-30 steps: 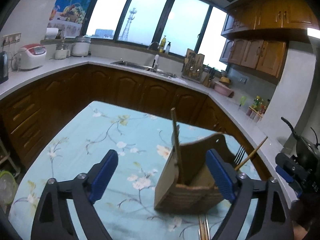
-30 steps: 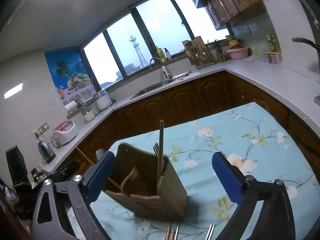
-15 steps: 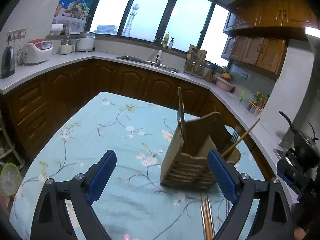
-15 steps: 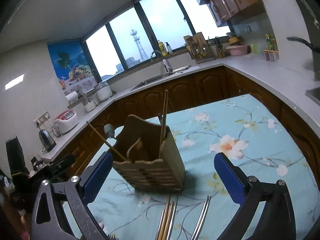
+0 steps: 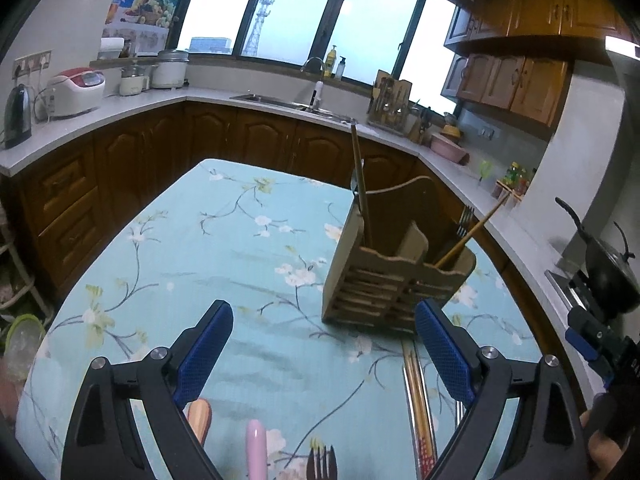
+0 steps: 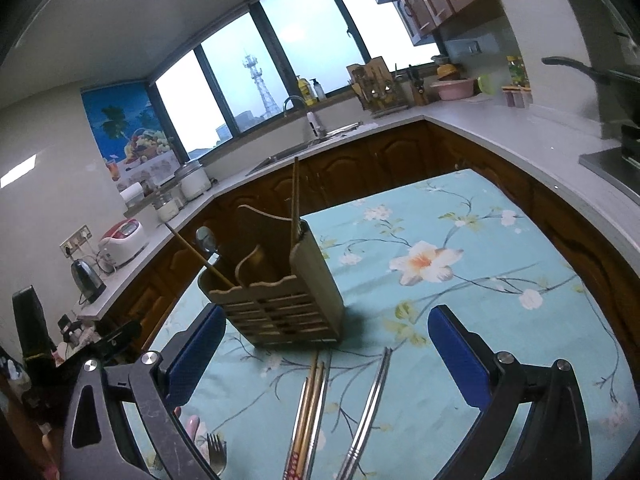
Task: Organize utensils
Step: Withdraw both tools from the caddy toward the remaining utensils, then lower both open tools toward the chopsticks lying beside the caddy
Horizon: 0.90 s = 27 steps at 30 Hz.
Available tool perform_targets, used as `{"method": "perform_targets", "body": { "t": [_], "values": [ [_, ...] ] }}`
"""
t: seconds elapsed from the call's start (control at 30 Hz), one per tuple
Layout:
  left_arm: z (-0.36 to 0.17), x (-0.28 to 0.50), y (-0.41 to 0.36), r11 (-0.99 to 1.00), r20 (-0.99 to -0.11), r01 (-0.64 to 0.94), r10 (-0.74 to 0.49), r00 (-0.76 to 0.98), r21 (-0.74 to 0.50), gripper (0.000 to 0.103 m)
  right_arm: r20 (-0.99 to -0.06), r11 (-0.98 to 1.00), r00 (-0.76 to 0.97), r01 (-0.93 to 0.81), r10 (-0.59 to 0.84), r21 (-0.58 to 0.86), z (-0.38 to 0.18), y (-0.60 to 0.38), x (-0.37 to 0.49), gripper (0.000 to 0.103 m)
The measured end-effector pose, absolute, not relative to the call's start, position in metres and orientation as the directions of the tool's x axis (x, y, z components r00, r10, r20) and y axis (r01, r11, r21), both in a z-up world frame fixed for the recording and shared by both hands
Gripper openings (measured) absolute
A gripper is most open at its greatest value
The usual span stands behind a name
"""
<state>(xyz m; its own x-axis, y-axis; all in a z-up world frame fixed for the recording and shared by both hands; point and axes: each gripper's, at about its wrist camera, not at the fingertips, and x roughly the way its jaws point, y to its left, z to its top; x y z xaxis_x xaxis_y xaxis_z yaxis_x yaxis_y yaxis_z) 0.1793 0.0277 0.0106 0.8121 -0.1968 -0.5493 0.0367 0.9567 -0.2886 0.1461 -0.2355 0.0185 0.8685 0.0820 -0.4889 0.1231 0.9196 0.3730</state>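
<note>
Both grippers are being held low over the table (image 5: 168, 240), tilted down and pointed at the wooden utensil holder (image 5: 394, 276), which is standing upright on the floral cloth. The left gripper (image 5: 324, 344) is being kept wide apart with nothing between its blue pads, its right fingertip just beside the holder's front corner. The right gripper (image 6: 326, 344) is likewise being held spread and empty, its left fingertip near the holder's base.

In the holder, one chopstick (image 5: 360, 188) is being kept nearly upright in a side compartment, a second chopstick (image 5: 472, 232) is leaning outward, and a fork (image 5: 464, 218) and a spoon (image 6: 206, 238) are being stored at the back.

On the cloth in front of the holder, wooden chopsticks (image 6: 310, 404) and metal chopsticks (image 6: 370, 404) are lying side by side, slightly apart. Nearer the left gripper, a fork (image 5: 322, 460), a pink handle (image 5: 256, 448) and a wooden handle (image 5: 199, 420) are being partly cropped by the frame.
</note>
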Motion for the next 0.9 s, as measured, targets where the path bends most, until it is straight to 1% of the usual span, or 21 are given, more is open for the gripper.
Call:
{"method": "perform_targets", "body": {
  "t": [0.47, 0.9],
  "values": [
    [0.010, 0.163, 0.017, 0.965, -0.605, 0.037, -0.192, 0.773, -0.259, 0.093, -0.526, 0.914, 0.848, 0.163, 0.062, 0.371, 0.003, -0.245, 0.123, 0.102],
    [-0.002, 0.185, -0.022, 0.983, -0.711, 0.095, -0.181, 0.680, -0.160, 0.093, -0.579, 0.911, 0.814, 0.198, 0.053, 0.361, -0.017, -0.253, 0.129, 0.102]
  ]
}}
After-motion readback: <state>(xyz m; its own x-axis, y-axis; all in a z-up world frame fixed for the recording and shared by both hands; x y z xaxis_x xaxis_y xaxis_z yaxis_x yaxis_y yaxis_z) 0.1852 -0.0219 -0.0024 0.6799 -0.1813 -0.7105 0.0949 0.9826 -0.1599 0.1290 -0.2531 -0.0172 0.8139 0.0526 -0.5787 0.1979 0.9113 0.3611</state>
